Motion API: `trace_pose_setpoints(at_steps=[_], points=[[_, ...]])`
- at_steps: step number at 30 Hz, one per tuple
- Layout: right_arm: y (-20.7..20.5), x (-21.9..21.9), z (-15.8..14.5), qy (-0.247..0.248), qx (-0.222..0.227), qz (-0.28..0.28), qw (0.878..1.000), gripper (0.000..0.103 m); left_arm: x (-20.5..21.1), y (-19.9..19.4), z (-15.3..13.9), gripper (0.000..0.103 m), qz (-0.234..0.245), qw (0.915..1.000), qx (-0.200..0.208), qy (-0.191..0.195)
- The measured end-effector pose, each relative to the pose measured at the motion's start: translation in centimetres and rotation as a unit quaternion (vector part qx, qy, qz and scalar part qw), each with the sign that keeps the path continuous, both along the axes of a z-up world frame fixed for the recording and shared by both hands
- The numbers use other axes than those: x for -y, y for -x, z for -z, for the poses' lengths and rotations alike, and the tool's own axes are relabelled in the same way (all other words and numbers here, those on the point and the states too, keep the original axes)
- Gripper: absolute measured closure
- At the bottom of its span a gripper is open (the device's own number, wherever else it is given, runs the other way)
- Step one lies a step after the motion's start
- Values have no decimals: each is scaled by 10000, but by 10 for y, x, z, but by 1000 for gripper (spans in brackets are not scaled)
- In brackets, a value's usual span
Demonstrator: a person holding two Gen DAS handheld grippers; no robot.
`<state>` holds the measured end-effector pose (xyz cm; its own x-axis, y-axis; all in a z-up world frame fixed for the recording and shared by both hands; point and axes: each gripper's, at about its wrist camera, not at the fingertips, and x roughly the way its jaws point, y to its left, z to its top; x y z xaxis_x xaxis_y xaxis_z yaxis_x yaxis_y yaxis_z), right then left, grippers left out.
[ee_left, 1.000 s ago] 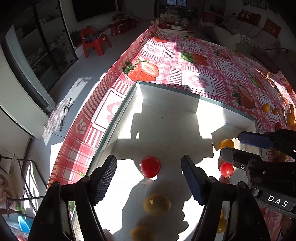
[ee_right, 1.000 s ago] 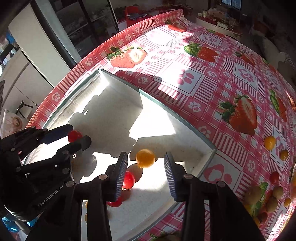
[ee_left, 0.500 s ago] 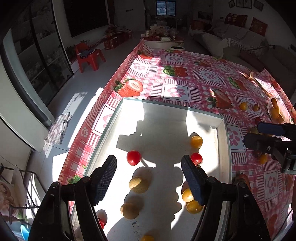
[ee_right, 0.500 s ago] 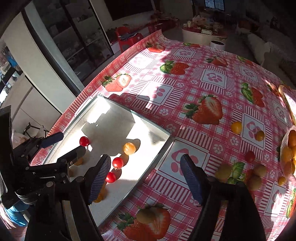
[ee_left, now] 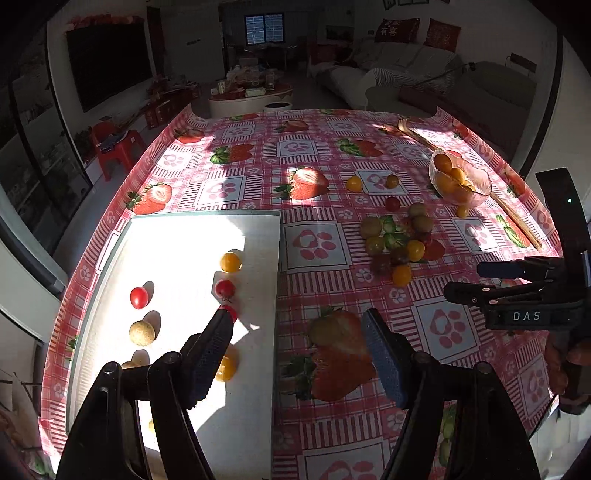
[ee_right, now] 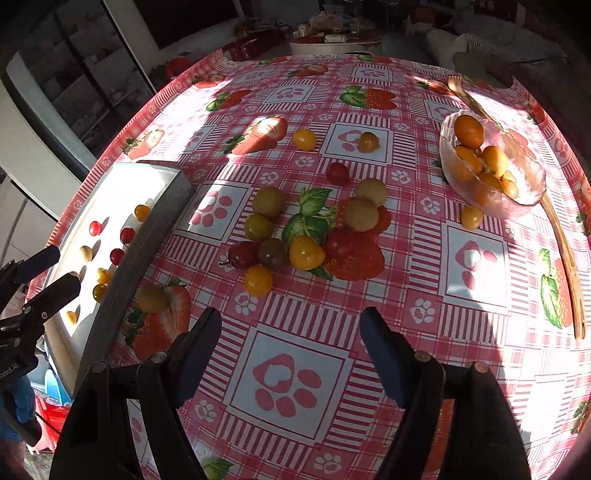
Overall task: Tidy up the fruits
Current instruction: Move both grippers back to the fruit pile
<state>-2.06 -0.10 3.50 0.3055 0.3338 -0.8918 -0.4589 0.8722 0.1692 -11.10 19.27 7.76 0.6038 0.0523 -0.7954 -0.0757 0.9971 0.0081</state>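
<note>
We see a home's living room: a sofa (ee_left: 402, 79) with red cushions (ee_left: 397, 30) at one o'clock, a dark wall television (ee_left: 109, 64) at ten, a cluttered coffee table (ee_left: 251, 96) at twelve, and a strawberry-print tablecloth (ee_left: 332, 162) over our table.
</note>
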Motion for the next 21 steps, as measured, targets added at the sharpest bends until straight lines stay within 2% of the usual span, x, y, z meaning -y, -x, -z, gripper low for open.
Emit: trace_pose_setpoints(at_steps=[7,13,17,21], points=[[-10,42,8,-13,32,404,9992,22,42,-22,20,30,137,9996,-194,133],[-23,46,14,-23,148,443,9989,23,59,-39,40,30,74,9990,-380,216],[-36,46,18,-163,89,492,9986,31,65,-50,49,31,21,9988,-442,202],[-50,41,17,-477,-25,499,9976,35,69,-60,56,31,-59,9986,-473,237]])
